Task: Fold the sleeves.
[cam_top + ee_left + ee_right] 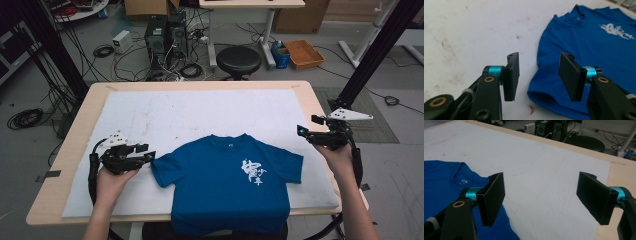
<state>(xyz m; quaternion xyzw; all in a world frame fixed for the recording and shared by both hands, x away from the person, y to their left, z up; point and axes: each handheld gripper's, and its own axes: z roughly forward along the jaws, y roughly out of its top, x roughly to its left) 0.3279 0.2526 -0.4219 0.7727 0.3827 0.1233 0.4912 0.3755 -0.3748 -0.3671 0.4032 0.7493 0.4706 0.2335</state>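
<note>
The worktop (200,85) carries a white mat (200,115). A blue T-shirt (225,185) lies between the tongs — hem cut off at the near edge, white chest print (254,172) illegible. Left tongs (145,156) spread beside its sleeve; right tongs (306,126) spread, well apart. The right gripper view shows a collar label (463,181) — unreadable.

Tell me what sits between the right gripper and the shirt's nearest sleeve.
Nothing: the high view shows bare white mat between the right gripper and the blue T-shirt; the right gripper view agrees.
</note>
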